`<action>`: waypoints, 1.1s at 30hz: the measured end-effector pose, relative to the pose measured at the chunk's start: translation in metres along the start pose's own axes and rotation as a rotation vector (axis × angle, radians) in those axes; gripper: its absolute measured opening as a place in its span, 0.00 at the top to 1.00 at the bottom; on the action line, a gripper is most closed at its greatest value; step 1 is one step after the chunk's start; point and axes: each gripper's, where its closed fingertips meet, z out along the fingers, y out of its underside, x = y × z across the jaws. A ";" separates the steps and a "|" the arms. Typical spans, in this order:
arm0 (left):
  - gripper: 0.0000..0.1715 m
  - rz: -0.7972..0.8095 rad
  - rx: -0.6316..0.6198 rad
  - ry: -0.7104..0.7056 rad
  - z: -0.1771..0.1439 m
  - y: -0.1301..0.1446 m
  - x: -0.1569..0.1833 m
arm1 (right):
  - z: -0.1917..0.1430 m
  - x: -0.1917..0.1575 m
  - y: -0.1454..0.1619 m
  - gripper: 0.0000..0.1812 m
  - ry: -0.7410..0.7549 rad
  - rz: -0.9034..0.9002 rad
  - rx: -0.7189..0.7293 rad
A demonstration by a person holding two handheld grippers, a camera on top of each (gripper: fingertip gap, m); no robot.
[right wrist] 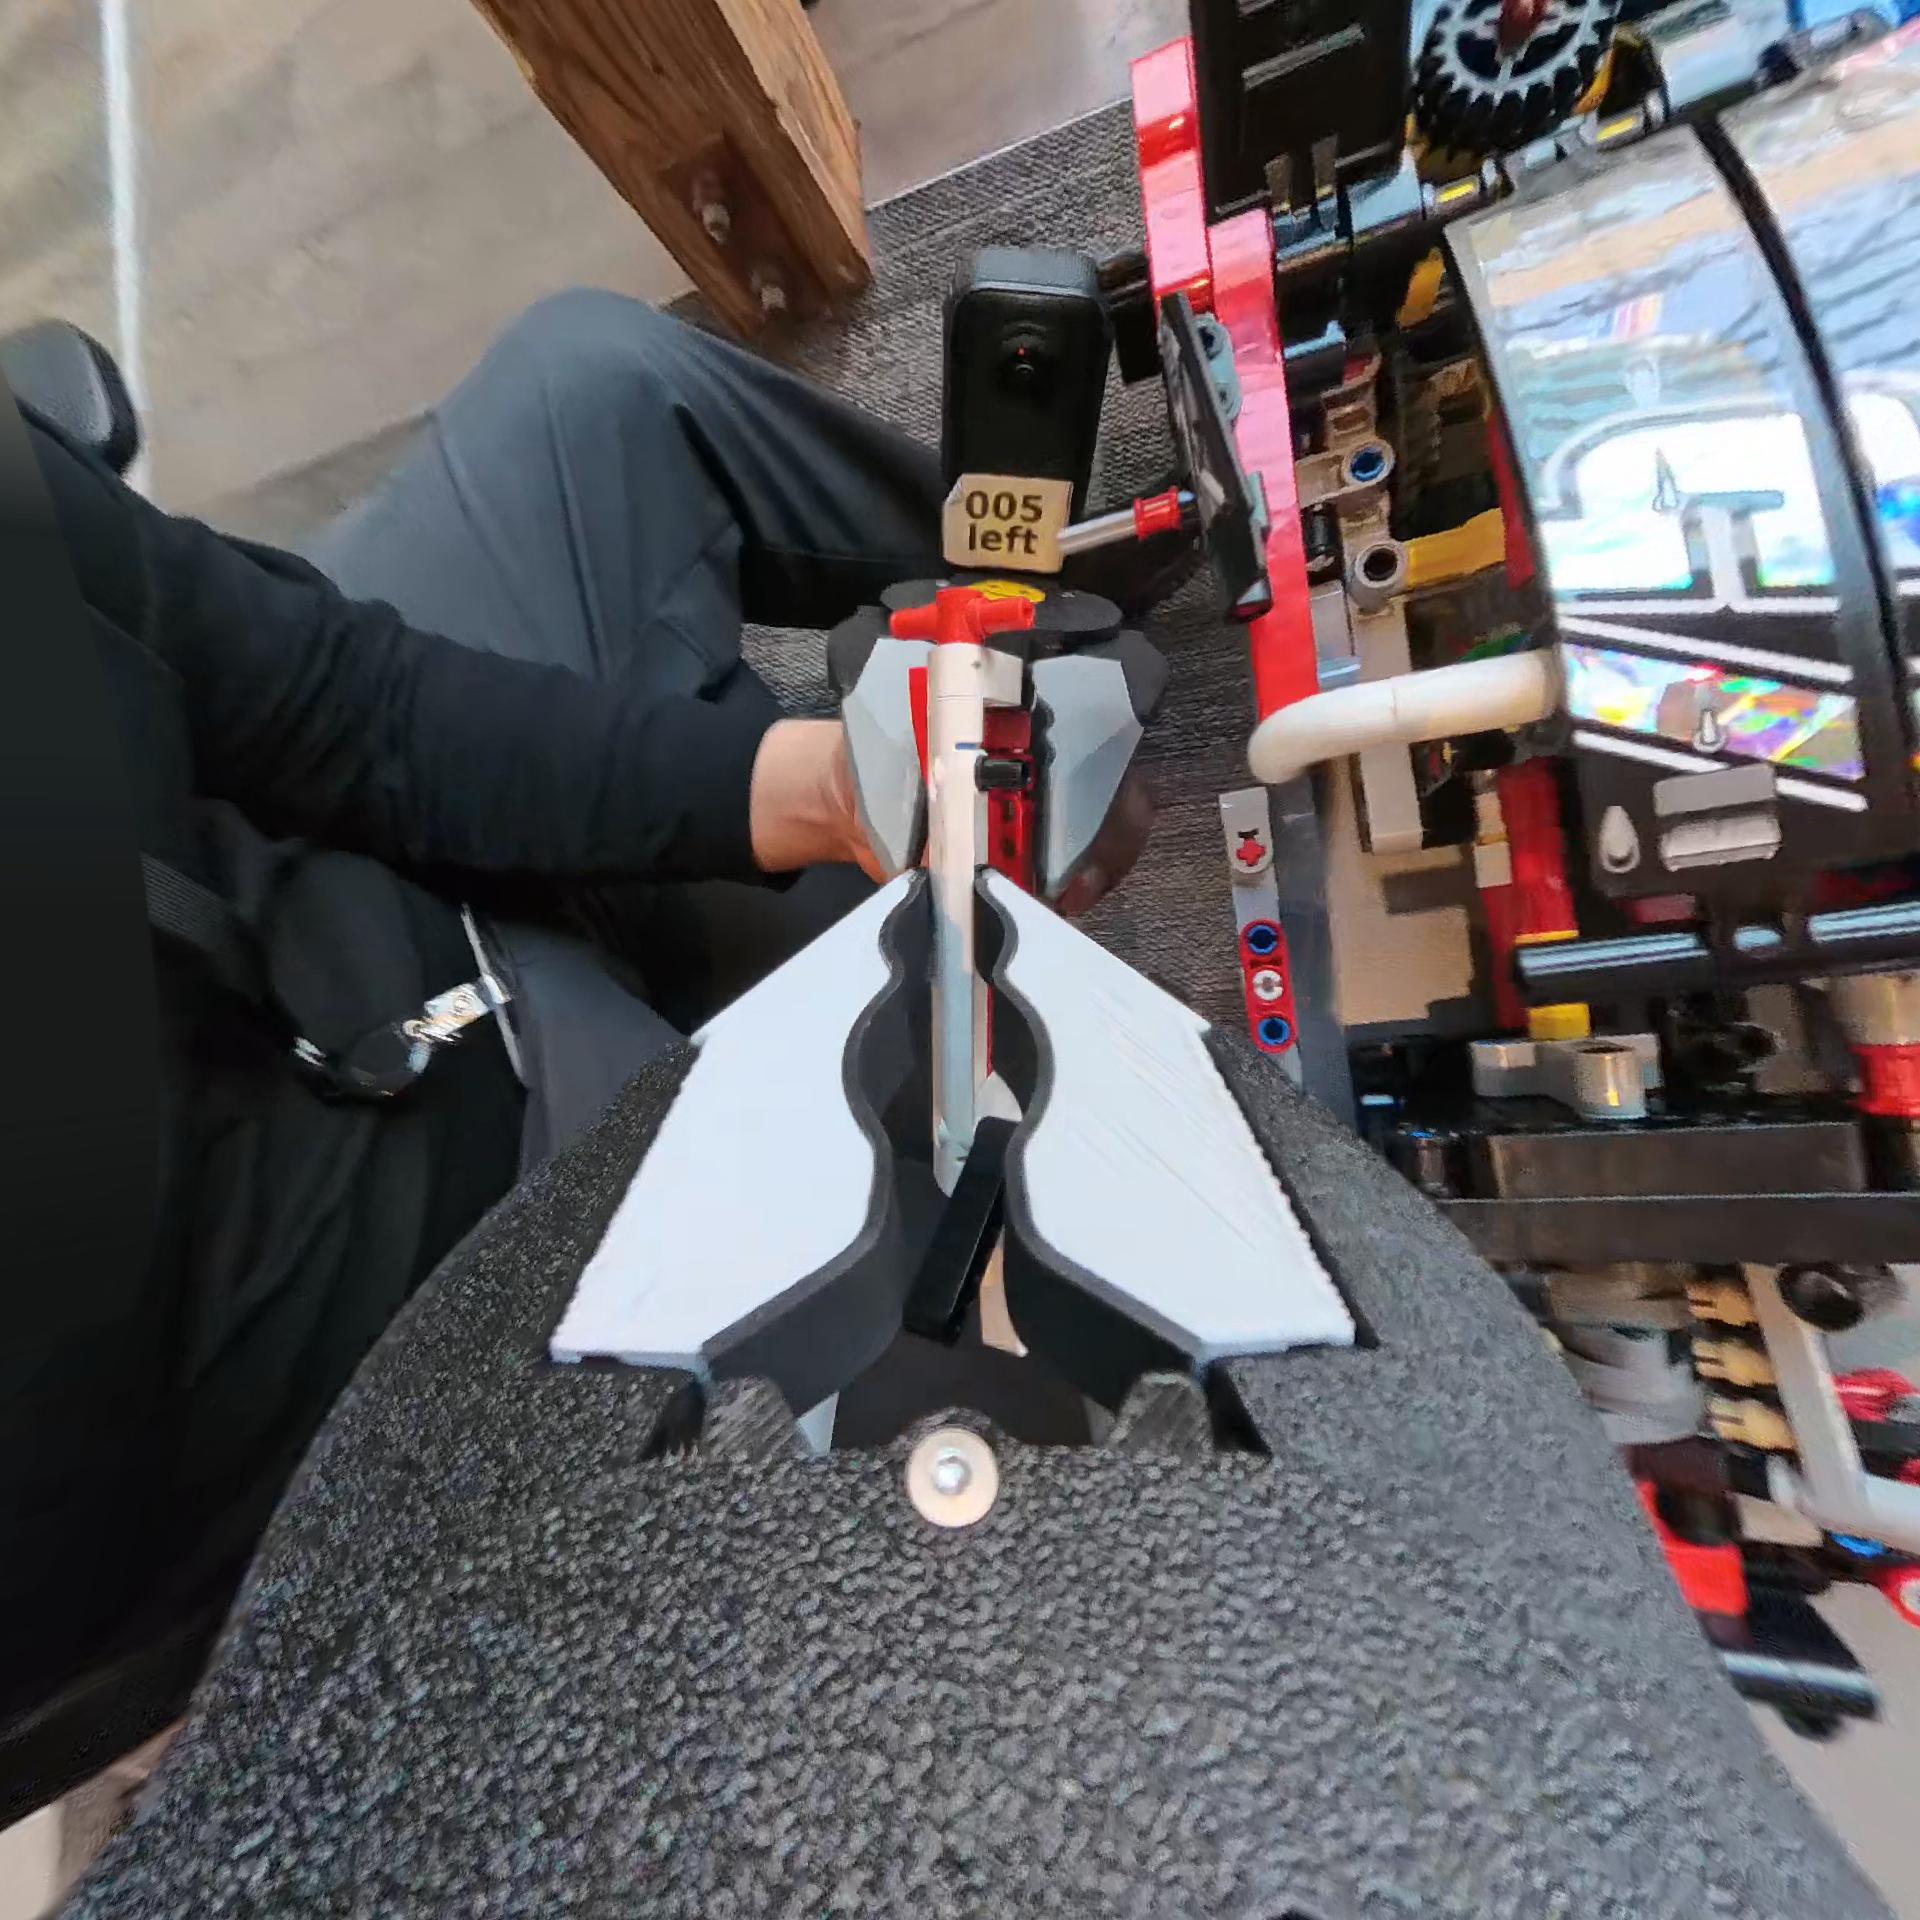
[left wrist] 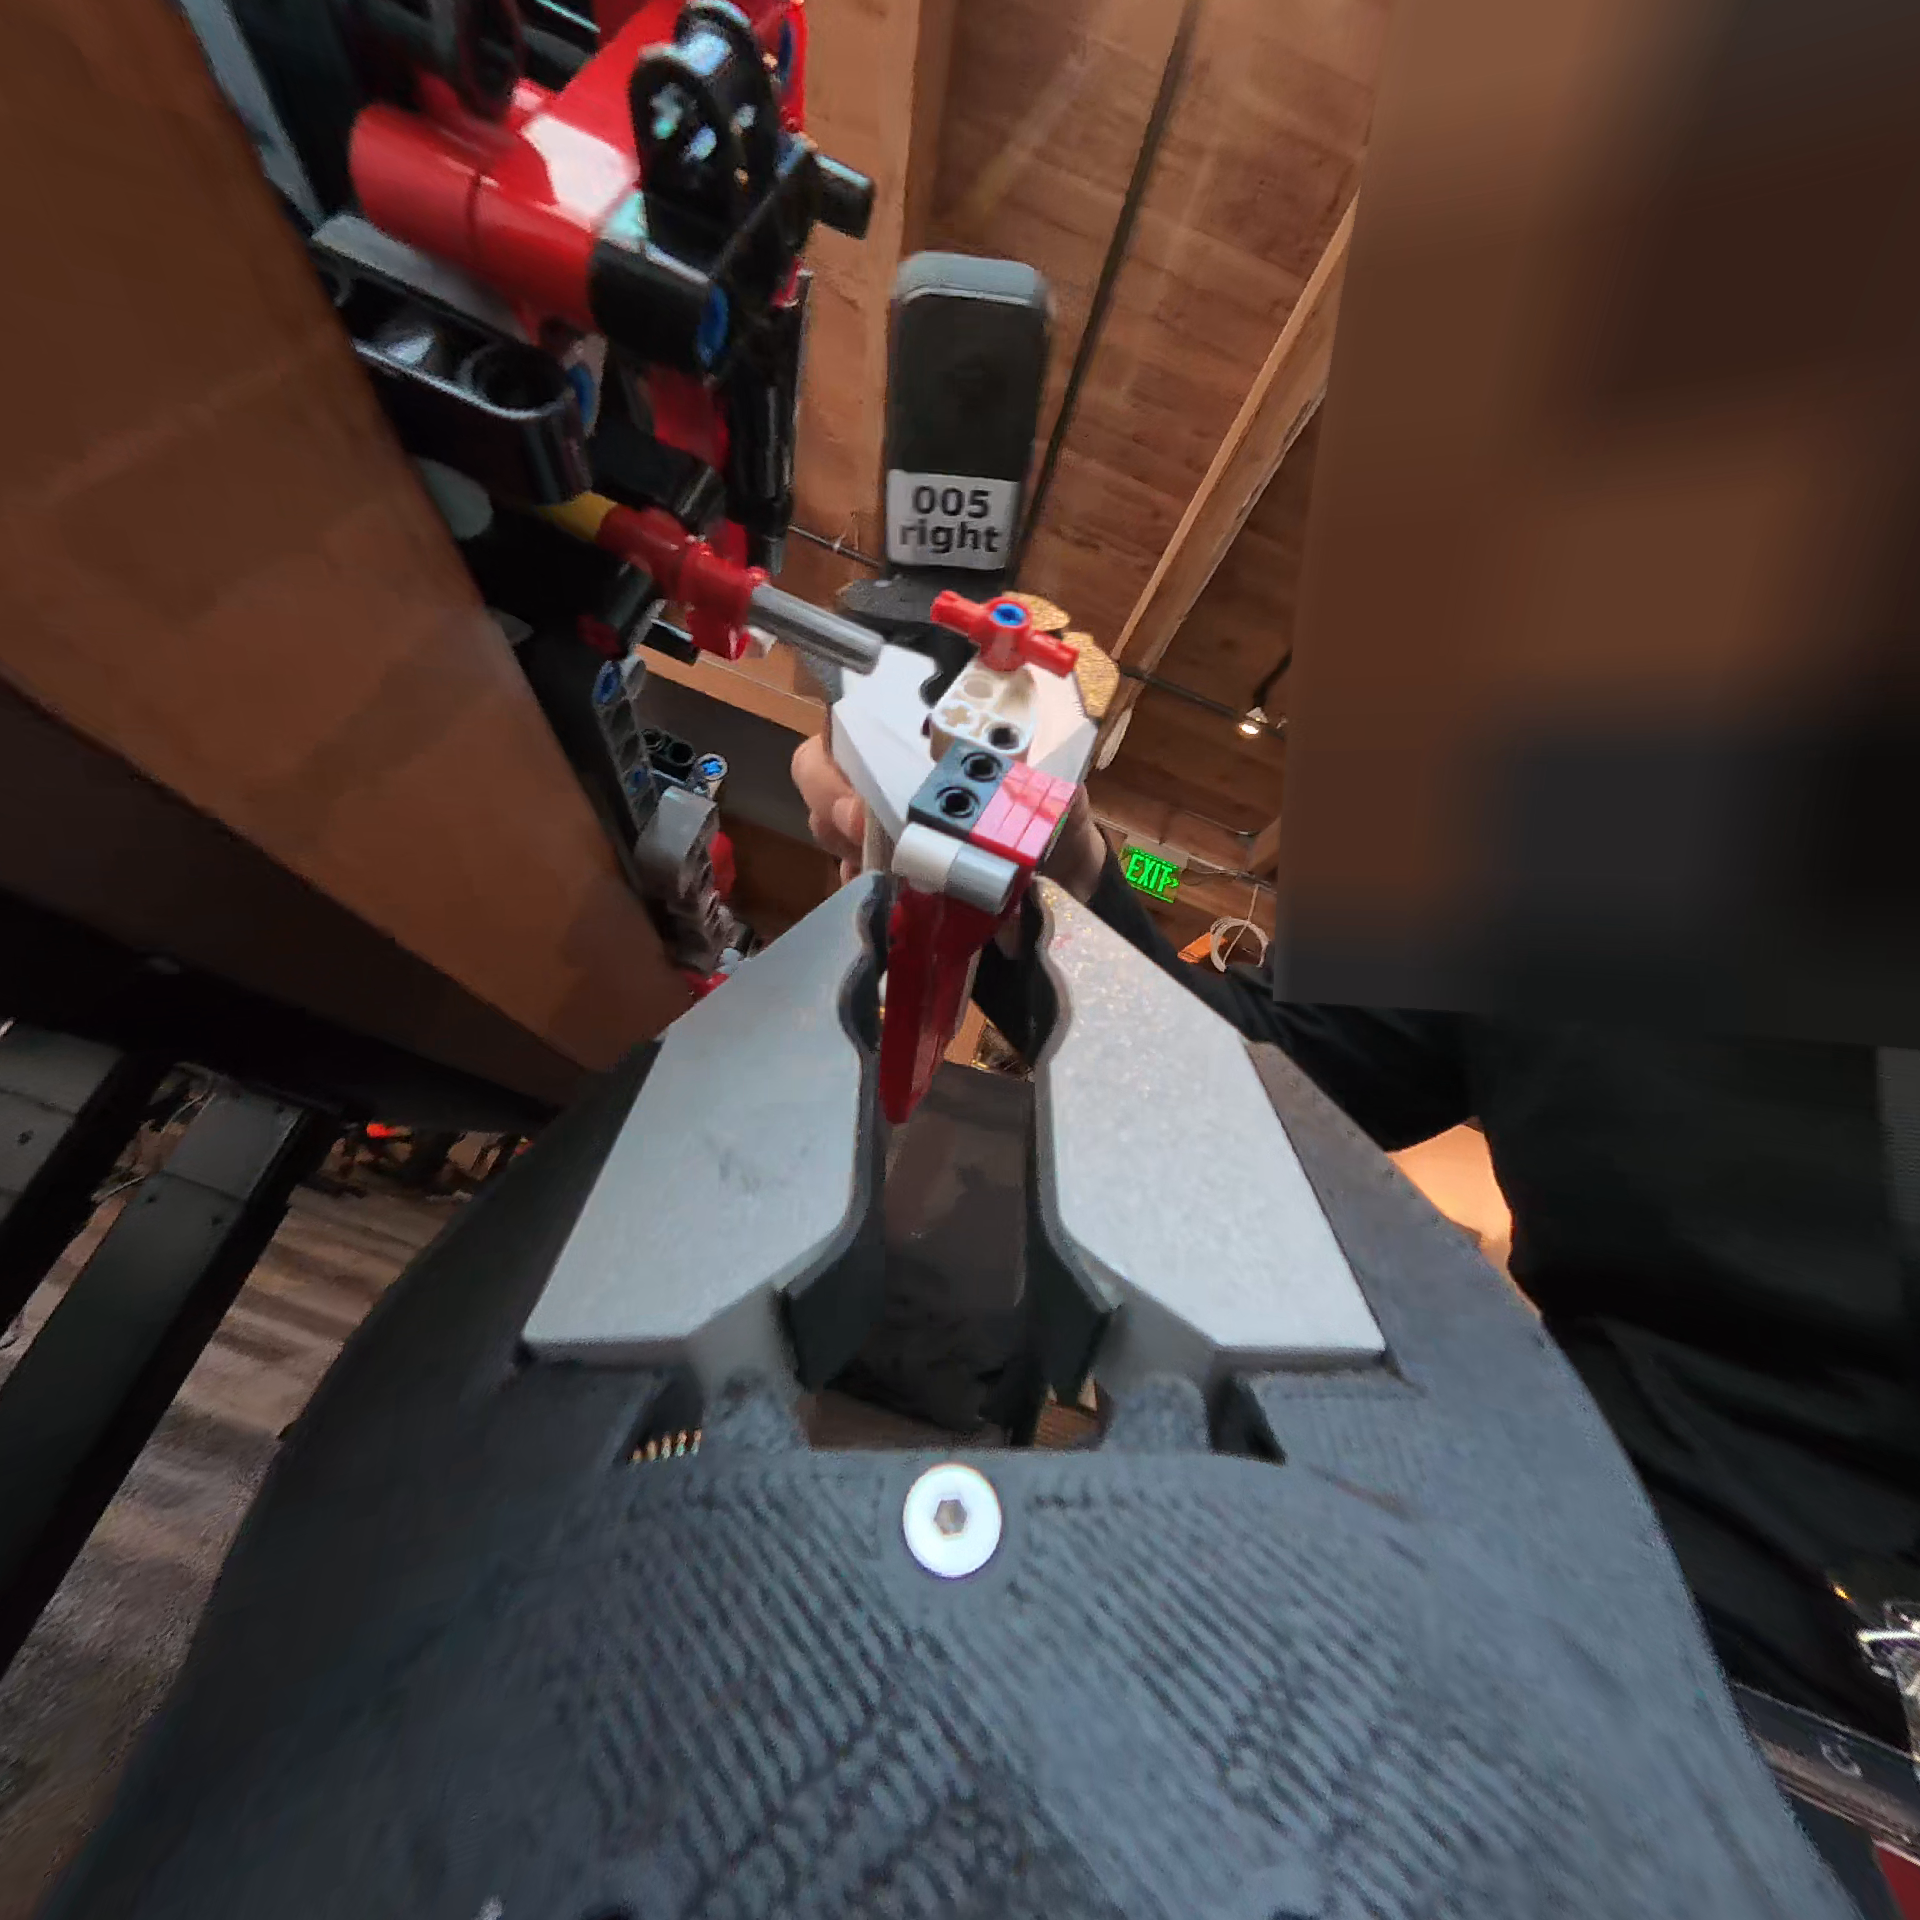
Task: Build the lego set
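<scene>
Ceiling: brown wooden plank ceiling (left wrist: 1132, 343) with pale timber beams, seen from below.
Sign: green lit exit sign (left wrist: 1149, 873), small, far off under the ceiling.
Worktop: brown wooden worktop (left wrist: 260, 582), tilted across the left wrist view.
Post: light wooden post (right wrist: 686, 135) with bolts.
Floor: grey carpet floor (right wrist: 997, 208) beside the post.
Person: black long sleeve (right wrist: 436, 727) and dark grey trouser leg (right wrist: 623, 457).

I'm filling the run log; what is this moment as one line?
left gripper: shut on sub-assembly | right gripper: shut on same piece | main model: beside, apart
</scene>
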 end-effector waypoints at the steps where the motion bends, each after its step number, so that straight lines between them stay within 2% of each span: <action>1: 0.88 0.007 -0.001 0.010 0.003 0.002 0.002 | 0.001 -0.001 0.000 0.97 -0.022 0.027 -0.001; 6: 0.91 -0.045 0.147 -0.008 0.003 -0.010 -0.003 | 0.000 0.007 -0.010 0.96 -0.027 0.136 0.049; 9: 0.91 -0.089 0.234 0.027 0.006 -0.015 -0.002 | -0.004 0.006 -0.014 0.96 -0.023 0.101 0.044; 13: 0.91 -0.018 0.122 0.064 0.010 0.000 -0.005 | -0.008 0.010 0.001 0.96 0.075 0.009 -0.096; 17: 0.92 0.010 0.116 0.125 0.008 -0.003 -0.005 | -0.008 0.010 -0.001 0.95 0.078 -0.026 -0.104; 20: 0.94 -0.021 0.154 0.155 0.002 -0.005 -0.003 | -0.011 0.011 0.001 0.88 0.064 -0.014 -0.095; 22: 0.94 -0.034 0.185 0.127 -0.007 -0.006 -0.009 | -0.019 0.018 -0.001 0.88 0.073 0.004 -0.061; 24: 0.95 -0.008 0.153 0.077 -0.008 -0.001 -0.016 | -0.027 0.023 -0.011 0.88 0.088 0.004 -0.001; 29: 0.95 0.044 0.247 0.095 -0.004 -0.014 -0.009 | -0.027 0.020 -0.037 0.84 0.213 -0.202 0.027; 33: 0.95 0.126 0.318 0.048 -0.003 -0.015 -0.016 | -0.025 0.027 -0.052 0.82 0.241 -0.260 0.027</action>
